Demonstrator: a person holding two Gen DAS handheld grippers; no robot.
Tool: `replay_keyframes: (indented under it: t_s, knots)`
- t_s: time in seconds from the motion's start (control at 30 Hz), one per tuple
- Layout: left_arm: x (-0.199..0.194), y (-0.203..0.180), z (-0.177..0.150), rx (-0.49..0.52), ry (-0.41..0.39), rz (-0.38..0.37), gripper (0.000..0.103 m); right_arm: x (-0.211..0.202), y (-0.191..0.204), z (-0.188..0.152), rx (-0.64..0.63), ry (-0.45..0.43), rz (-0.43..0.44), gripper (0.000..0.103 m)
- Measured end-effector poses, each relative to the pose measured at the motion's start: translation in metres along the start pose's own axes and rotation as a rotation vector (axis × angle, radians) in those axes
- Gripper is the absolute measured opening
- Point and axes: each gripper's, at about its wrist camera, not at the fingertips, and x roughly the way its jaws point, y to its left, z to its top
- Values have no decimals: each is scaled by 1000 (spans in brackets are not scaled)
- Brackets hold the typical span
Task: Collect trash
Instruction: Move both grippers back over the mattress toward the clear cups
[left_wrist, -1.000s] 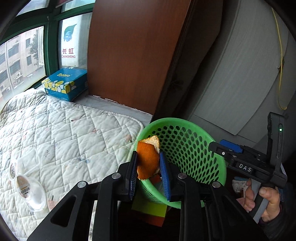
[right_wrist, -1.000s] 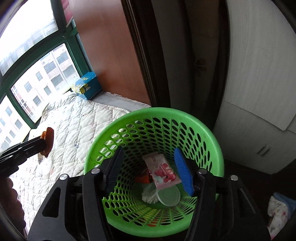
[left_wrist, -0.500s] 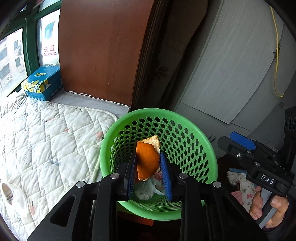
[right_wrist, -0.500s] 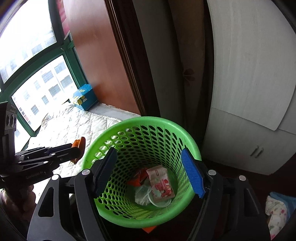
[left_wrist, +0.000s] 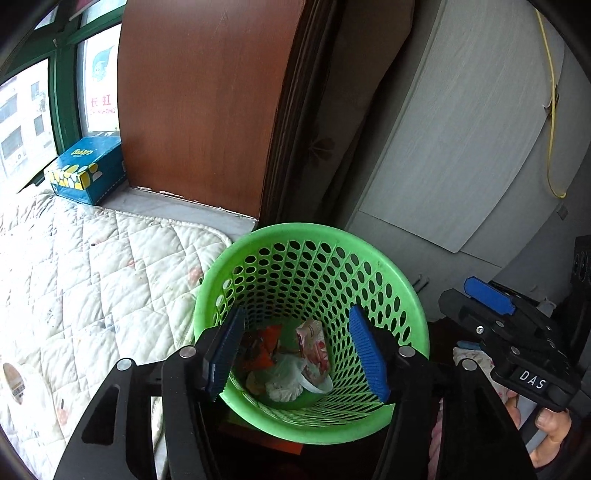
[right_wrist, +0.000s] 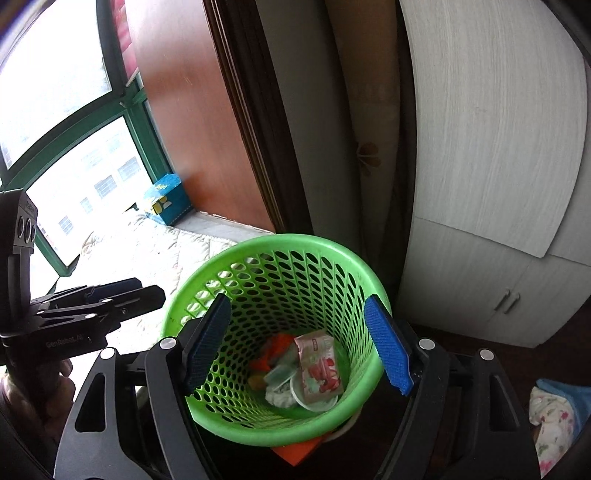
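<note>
A green perforated waste basket (left_wrist: 314, 236) stands by the bed; it also shows in the right wrist view (right_wrist: 332, 251). At its bottom lie orange peel (left_wrist: 264, 349), a pink snack wrapper (left_wrist: 314, 341), crumpled tissue (left_wrist: 284, 384) and a clear lid. My left gripper (left_wrist: 295, 354) is open and empty over the basket's mouth. My right gripper (right_wrist: 295, 343) is open and empty above the basket too. The left gripper shows in the right wrist view (right_wrist: 110, 295) at the basket's left.
A quilted white mattress (left_wrist: 74, 277) lies left of the basket, with a clear plastic cup (left_wrist: 14, 380) on it. A blue tissue box (left_wrist: 86, 173) sits on the window ledge. A brown panel (left_wrist: 207, 110) and grey cabinet (left_wrist: 461, 147) stand behind. Cloth (right_wrist: 554, 417) lies at right.
My left gripper opened over the basket and the orange peel dropped in among the trash. My right gripper stayed open and drew slightly back above the basket.
</note>
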Motion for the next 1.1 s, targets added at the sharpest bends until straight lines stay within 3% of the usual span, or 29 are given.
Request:
replay_keyframes:
  t_s: [0.23,0.3,0.53,1.1]
  knots:
    - [-30,24,-8,-35,-47,73,62,3,19,-1,-37,-1,41,75]
    - [-40,36,-11,-56,-58,102,62,5,27,-1,-49,0,53,81]
    - [-71,88,-32,-145,-82,220,67,17,63,-3,-105,20,117,81]
    - [-169,234,-106,-417,-133,462,67,55,191,-21,-302,104,292,83]
